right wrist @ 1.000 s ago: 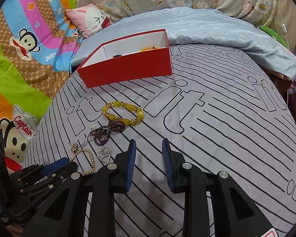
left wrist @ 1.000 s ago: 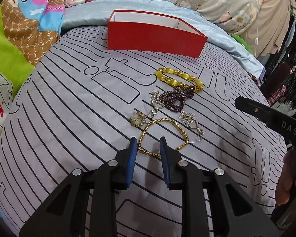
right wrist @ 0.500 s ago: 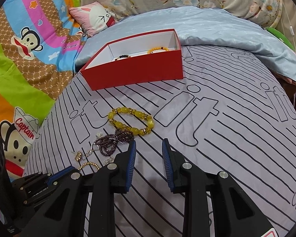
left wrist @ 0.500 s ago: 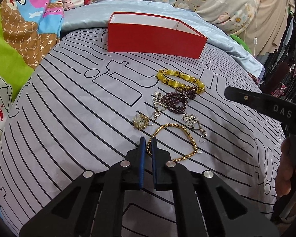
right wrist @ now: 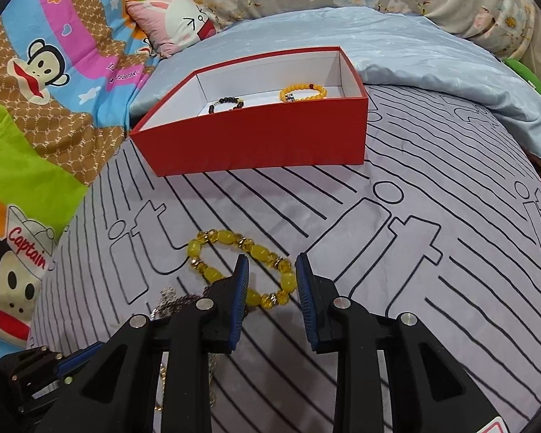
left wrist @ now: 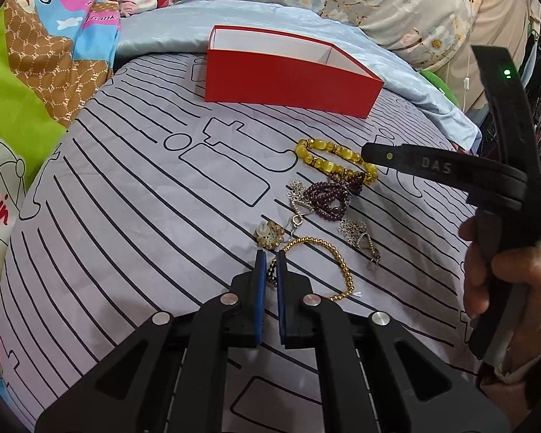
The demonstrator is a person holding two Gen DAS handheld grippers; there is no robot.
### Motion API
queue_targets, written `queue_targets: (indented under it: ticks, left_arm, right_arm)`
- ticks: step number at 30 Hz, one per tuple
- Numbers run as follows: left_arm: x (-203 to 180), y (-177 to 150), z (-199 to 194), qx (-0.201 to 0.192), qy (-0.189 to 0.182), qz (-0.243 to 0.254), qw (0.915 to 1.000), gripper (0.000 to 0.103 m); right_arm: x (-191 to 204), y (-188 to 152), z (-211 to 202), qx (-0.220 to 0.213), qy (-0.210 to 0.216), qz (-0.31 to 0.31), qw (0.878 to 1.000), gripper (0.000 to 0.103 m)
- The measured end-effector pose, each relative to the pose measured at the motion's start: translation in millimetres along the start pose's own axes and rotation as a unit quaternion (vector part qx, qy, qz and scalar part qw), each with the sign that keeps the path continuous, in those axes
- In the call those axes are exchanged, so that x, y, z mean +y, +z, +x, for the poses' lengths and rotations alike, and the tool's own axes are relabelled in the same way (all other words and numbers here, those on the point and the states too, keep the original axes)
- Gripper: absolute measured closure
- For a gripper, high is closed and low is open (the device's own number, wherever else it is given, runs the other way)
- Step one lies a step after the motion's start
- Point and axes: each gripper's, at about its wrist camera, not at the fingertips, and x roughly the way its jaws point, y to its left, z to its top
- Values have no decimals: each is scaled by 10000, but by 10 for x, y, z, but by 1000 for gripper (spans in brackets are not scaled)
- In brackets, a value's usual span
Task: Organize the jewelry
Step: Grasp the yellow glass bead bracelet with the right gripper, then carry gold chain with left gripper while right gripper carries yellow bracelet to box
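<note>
Left claw point(left wrist: 269, 258) pinches the gold bead bracelet point(left wrist: 337, 256); right claw point(right wrist: 272, 265) spread, straddling the yellow bracelet point(right wrist: 212, 274).

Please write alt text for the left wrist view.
The left gripper is shut on a gold bead bracelet lying on a striped grey bedsheet. Beyond lie more jewelry and a red box; the right gripper hovers alongside.

Count: 1 red box point(right wrist: 256, 144), holding 2 bracelets: black point(right wrist: 227, 104), orange point(right wrist: 302, 93). On sheet: 3 bead bracelets: yellow point(left wrist: 333, 160), purple point(left wrist: 328, 198), gold point(left wrist: 324, 259). 2 silver charms point(left wrist: 359, 236). 1 flower brooch point(left wrist: 269, 235).
</note>
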Motion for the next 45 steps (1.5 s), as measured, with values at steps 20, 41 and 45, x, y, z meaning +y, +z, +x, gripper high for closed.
queue_targets:
  ticks: [20, 41, 45]
  left_arm:
    - [-47, 39, -57, -31, -201, 35, 9998, 99]
    - [-187, 247, -368, -398, -363, 139, 9985, 100]
    - [-210, 334, -414, -476, -379, 181, 9980, 100]
  right_arm:
    - [-165, -9, -84, -143, -77, 110, 9998, 94]
    - [-292, 54, -836, -784, -125, 154, 9967, 94]
    - [-264, 119, -935, -902, -134, 69, 9958, 94]
